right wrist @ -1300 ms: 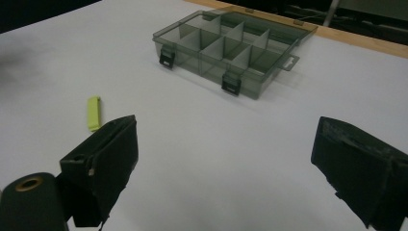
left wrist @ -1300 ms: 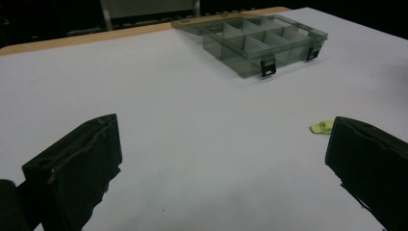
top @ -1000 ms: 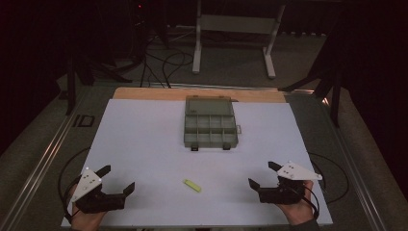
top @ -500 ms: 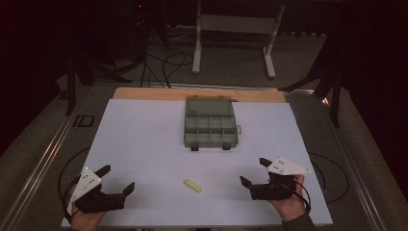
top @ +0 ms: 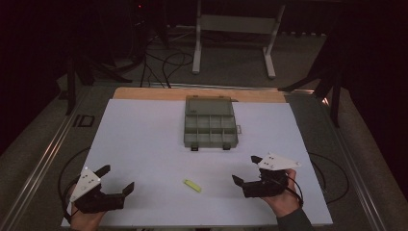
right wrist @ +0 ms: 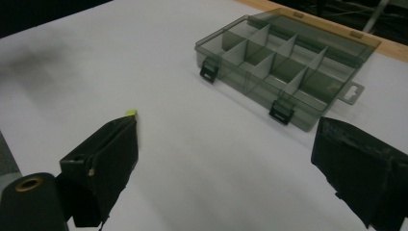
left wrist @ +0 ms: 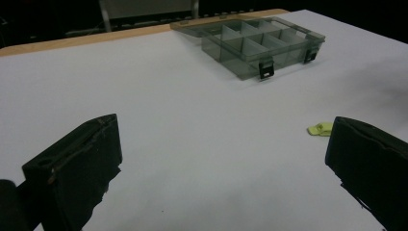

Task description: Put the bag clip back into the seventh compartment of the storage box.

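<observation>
Two grippers, jaws wide, empty, near the worktop's front edge. Yellow clip (top: 192,185) between, nearer right gripper (top: 246,173), left gripper (top: 116,179) farther.

A white sheet (top: 144,144) is covering most of the table, leaving a strip of bare wooden tabletop (top: 192,93) showing along the far edge. Metal rails (top: 43,159) are running down the left side of the table. Beyond it, a pale metal stand (top: 235,38) with two legs is sitting on the grey floor (top: 231,72), and dark cables (top: 168,60) are snaking across that floor. Black stand legs (top: 77,67) are rising at both sides. The room behind is lying in darkness, the light falling mainly on the table.
</observation>
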`<state>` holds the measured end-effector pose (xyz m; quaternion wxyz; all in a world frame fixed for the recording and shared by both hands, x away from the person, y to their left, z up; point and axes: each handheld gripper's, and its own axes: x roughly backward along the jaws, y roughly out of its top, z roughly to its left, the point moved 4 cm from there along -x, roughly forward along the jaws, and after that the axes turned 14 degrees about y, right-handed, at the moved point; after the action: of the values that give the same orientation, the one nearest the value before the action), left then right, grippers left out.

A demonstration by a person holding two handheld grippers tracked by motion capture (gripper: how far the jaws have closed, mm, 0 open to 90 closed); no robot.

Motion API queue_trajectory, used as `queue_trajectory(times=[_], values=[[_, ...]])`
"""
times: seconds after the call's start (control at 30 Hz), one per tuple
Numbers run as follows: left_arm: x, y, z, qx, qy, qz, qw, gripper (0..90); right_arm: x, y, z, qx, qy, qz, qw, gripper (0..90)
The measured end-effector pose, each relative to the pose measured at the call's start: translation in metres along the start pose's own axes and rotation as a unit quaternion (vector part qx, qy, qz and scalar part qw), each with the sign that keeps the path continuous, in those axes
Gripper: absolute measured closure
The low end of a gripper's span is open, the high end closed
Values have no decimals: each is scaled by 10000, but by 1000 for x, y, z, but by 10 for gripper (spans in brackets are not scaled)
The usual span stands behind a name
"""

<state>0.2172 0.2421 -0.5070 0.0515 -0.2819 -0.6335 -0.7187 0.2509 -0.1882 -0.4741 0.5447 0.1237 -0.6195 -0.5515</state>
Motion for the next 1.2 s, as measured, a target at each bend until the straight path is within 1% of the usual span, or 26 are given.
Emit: queue_trajectory(times=[0.2,0.23,0.53,0.67,0.87,1.0,1.03,1.2], values=[[0,0,-1,-12,-19,1,10000,2,-7,5,3,74,78,148,9998,89],[0,0,-1,-10,-19,-2,10000,2,-10,7,5,98,112,207,9997,89],[0,0,-1,-21,-35,9,10000,2,-24,17,12,210,296,437,9984,89],[0,0,-1,-19,-40,11,10000,2,-32,20,15,265,361,583,9973,89],[0,0,-1,-24,-54,18,10000,2,-41,24,19,322,424,724,9960,89],[0,0,-1,-20,-57,13,10000,2,-44,26,20,354,451,788,9952,89],[-1,0,-1,-26,-62,18,10000,2,-48,27,21,354,459,885,9944,89],[-1,0,-2,-37,-70,33,10000,2,-55,28,22,408,512,1053,9923,89]])
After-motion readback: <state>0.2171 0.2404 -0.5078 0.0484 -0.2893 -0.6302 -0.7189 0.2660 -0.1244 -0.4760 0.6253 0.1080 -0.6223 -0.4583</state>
